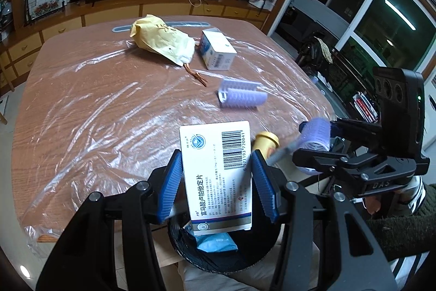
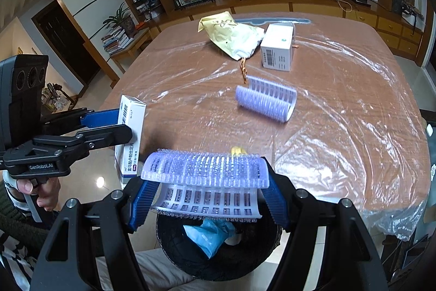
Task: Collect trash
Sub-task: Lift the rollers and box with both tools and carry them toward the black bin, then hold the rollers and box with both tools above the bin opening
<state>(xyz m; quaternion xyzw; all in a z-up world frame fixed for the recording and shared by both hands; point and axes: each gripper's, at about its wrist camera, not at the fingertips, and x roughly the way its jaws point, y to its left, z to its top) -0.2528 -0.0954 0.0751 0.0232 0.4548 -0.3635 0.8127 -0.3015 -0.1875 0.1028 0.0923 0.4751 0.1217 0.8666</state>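
While both loads hang over black bin (image 2: 218,258), left gripper (image 1: 216,182) clamps medicine box (image 1: 216,173), right gripper (image 2: 207,198) clamps purple hair roller (image 2: 205,171). Risk: roller, sitting toward bin's 12 o'clock rim, bounces out onto table (image 2: 340,113); box catches rim.

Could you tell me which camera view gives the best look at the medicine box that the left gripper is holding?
The left wrist view: the medicine box shows its broad printed face and barcode between the left gripper pads. The right wrist view shows the medicine box only edge-on, partly hidden by that gripper's finger.

Room dim, cool cast. Glare streaks the plastic sheet (image 1: 90,111); fisheye bends edges, corners black. Focus mostly sharp.
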